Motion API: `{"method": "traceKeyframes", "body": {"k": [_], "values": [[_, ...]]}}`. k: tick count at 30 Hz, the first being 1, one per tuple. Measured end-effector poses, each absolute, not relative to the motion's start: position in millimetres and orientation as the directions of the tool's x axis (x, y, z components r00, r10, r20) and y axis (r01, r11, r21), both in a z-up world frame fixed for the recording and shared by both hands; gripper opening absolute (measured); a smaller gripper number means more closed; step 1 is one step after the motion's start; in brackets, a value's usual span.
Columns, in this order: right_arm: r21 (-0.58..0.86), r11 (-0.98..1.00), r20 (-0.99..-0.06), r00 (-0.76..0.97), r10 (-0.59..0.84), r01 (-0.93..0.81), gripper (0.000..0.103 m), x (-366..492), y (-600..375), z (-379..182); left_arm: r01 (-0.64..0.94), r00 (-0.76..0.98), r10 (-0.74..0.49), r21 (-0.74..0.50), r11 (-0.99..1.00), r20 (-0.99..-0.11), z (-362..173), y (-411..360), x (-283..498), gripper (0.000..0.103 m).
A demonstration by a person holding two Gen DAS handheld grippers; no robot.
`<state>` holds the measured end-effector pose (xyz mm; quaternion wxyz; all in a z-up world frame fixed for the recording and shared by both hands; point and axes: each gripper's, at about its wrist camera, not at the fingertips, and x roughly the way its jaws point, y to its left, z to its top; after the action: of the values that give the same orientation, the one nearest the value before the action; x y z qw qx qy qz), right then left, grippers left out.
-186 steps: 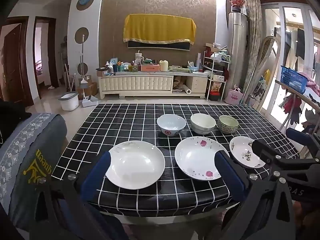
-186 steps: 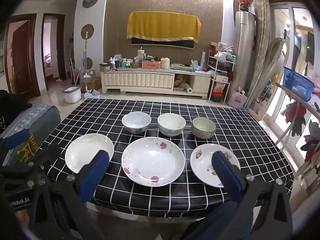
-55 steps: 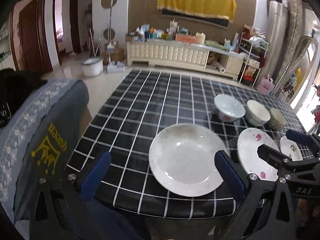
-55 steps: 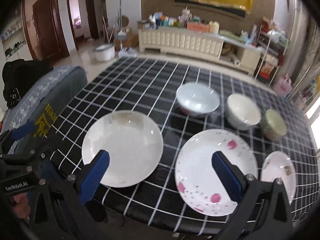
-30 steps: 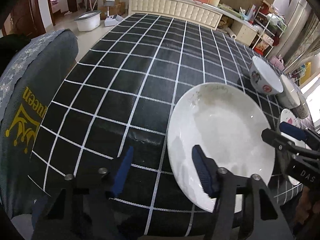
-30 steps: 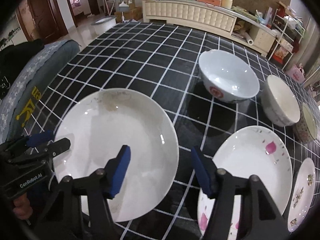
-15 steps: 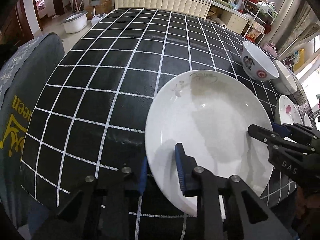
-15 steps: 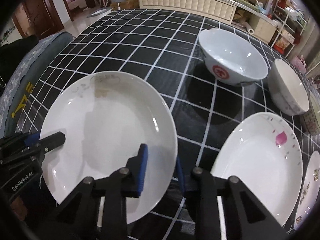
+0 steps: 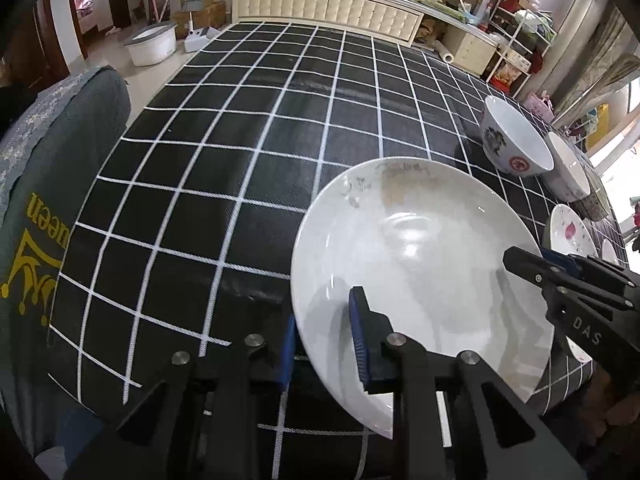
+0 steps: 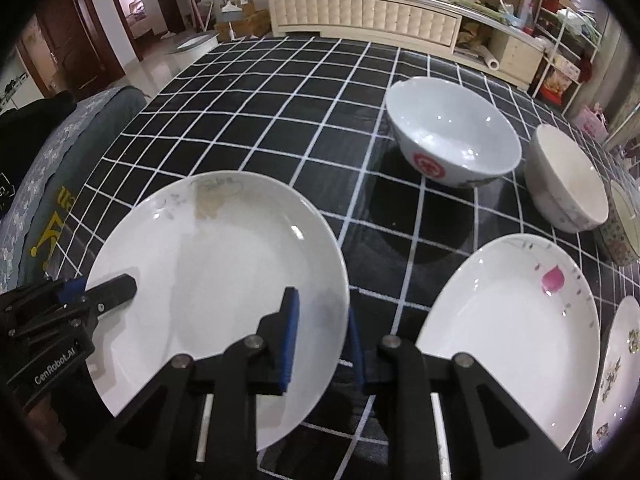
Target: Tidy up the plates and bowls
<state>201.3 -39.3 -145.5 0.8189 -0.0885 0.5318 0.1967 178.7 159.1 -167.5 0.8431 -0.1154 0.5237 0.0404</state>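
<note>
A large plain white plate (image 9: 416, 256) is held at both sides and looks raised off the black checked table (image 9: 240, 128). My left gripper (image 9: 324, 336) is shut on its left rim. My right gripper (image 10: 322, 332) is shut on its right rim; the plate also shows in the right wrist view (image 10: 216, 280). To the right lies a white plate with pink petals (image 10: 516, 328), then a small flowered plate (image 10: 618, 376). Behind stand a white bowl with a red mark (image 10: 452, 140), a cream bowl (image 10: 568, 176) and a patterned bowl (image 10: 624, 220).
A grey chair back with yellow lettering (image 9: 36, 200) stands at the table's left edge. A long low cabinet (image 10: 372, 16) with clutter runs along the far wall. The far left part of the table (image 10: 260, 92) is bare cloth.
Both grippers came in from the near edge, closed on opposite rims of the plain white plate, and tilted it up slightly off the table.
</note>
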Motion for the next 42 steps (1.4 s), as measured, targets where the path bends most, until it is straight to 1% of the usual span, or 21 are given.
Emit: {"method": "traceKeyframes", "body": {"k": [4, 7, 11, 19, 23, 31, 37, 42], "values": [[0.075, 0.909, -0.915, 0.334, 0.226, -0.41, 0.028, 200.9, -40.4, -155.2, -0.189, 0.433, -0.054, -0.149, 0.971, -0.9, -173.6, 158.4, 178.1, 0.022], [0.063, 0.904, -0.91, 0.348, 0.226, -0.423, 0.027, 199.3, -40.2, -153.5, -0.196, 0.425, -0.05, -0.146, 0.97, -0.904, -178.5, 158.2, 175.5, 0.022], [0.117, 0.905, -0.904, 0.333, 0.268, -0.41, 0.027, 201.0, -48.3, -149.5, -0.205, 0.42, -0.055, -0.154, 0.966, -0.906, -179.4, 160.0, 174.1, 0.022], [0.118, 0.904, -0.872, 0.393, 0.293, -0.411, 0.027, 184.7, -70.3, -123.6, -0.227, 0.462, -0.011, -0.131, 0.965, -0.887, -152.7, 157.8, 161.6, 0.022], [0.149, 0.905, -0.859, 0.401, 0.318, -0.398, 0.028, 175.1, -87.2, -113.4, -0.219, 0.475, -0.036, -0.158, 0.963, -0.879, -139.5, 148.6, 155.4, 0.022], [0.154, 0.93, -0.847, 0.439, 0.298, -0.334, 0.027, 153.6, -147.3, -105.4, -0.118, 0.512, -0.061, -0.141, 0.983, -0.857, -116.0, 89.0, 143.5, 0.022], [0.178, 0.946, -0.831, 0.473, 0.293, -0.271, 0.028, 148.7, -193.2, -101.6, -0.024, 0.502, -0.142, -0.178, 0.984, -0.853, -111.1, 38.3, 148.3, 0.022], [0.169, 0.962, -0.841, 0.477, 0.255, -0.216, 0.027, 154.9, -221.0, -107.4, 0.034, 0.498, -0.148, -0.152, 0.988, -0.854, -107.8, 1.5, 159.8, 0.022]]}}
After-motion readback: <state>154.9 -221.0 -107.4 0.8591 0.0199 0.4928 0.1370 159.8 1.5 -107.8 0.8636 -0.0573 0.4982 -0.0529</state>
